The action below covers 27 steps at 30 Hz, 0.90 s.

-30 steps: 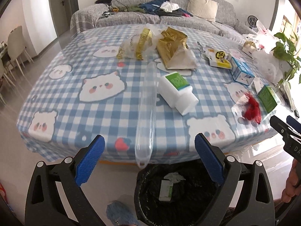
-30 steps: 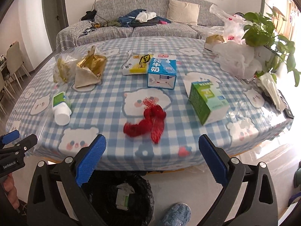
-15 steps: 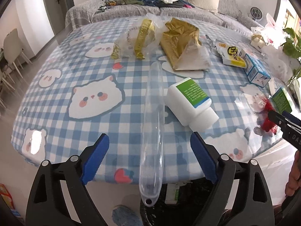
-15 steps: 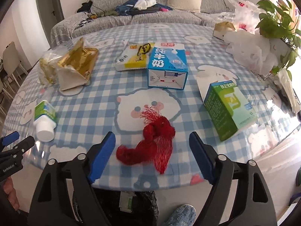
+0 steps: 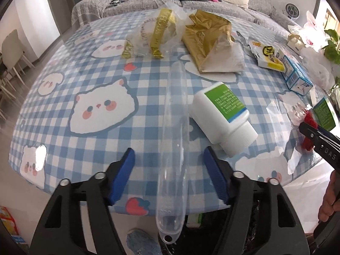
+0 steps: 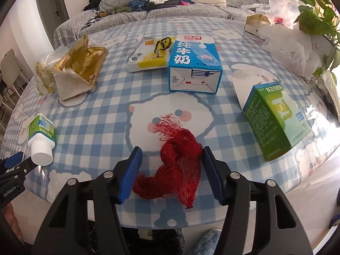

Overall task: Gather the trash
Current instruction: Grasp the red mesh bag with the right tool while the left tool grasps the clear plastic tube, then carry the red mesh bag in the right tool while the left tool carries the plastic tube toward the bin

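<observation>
In the left wrist view my left gripper [image 5: 170, 159] is open, its jaws either side of a long clear plastic tube [image 5: 174, 144] that lies on the checked table and overhangs its near edge. A white bottle [image 5: 221, 116] with a green label lies just right of it. In the right wrist view my right gripper [image 6: 171, 157] is open around a red mesh net [image 6: 176, 165] near the table's front edge. A black-lined trash bin [image 6: 148, 240] stands below the table edge.
On the table lie a gold foil bag [image 5: 210, 40], a clear bag with a gold band [image 5: 155, 31], a yellow snack packet [image 6: 150, 55], a blue milk carton [image 6: 193, 63], a green box [image 6: 274, 114] and white plastic bags [image 6: 291, 48]. A sofa stands behind.
Both grippers have moved forward and down over the table edge. The left now straddles the clear tube; the right now straddles the red net. Both jaws have narrowed somewhat.
</observation>
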Each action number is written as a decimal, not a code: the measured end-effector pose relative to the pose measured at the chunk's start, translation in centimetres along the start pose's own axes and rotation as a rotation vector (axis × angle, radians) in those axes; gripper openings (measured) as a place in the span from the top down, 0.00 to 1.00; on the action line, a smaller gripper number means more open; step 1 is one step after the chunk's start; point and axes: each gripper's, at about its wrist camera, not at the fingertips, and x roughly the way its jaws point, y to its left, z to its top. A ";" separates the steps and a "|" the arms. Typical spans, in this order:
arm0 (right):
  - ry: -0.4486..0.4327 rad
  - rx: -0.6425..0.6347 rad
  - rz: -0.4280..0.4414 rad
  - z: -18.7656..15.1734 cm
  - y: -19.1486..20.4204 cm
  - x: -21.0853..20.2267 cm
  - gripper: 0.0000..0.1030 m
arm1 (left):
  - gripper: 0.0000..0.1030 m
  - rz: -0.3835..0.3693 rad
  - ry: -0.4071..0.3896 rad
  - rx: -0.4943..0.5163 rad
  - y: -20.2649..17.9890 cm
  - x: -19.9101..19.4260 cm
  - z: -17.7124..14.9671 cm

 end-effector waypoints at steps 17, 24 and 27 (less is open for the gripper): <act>-0.040 -0.025 -0.030 -0.4 0.1 -0.3 0.73 | 0.76 0.005 -0.007 -0.054 0.7 -0.8 -1.0; -0.043 -0.008 -0.013 -0.6 -0.2 -0.5 0.80 | 0.76 0.014 -0.040 -0.055 0.9 -2.2 -1.5; -0.048 -0.008 -0.009 -0.7 -0.1 -0.8 0.80 | 0.76 0.010 -0.045 -0.057 1.0 -2.6 -1.7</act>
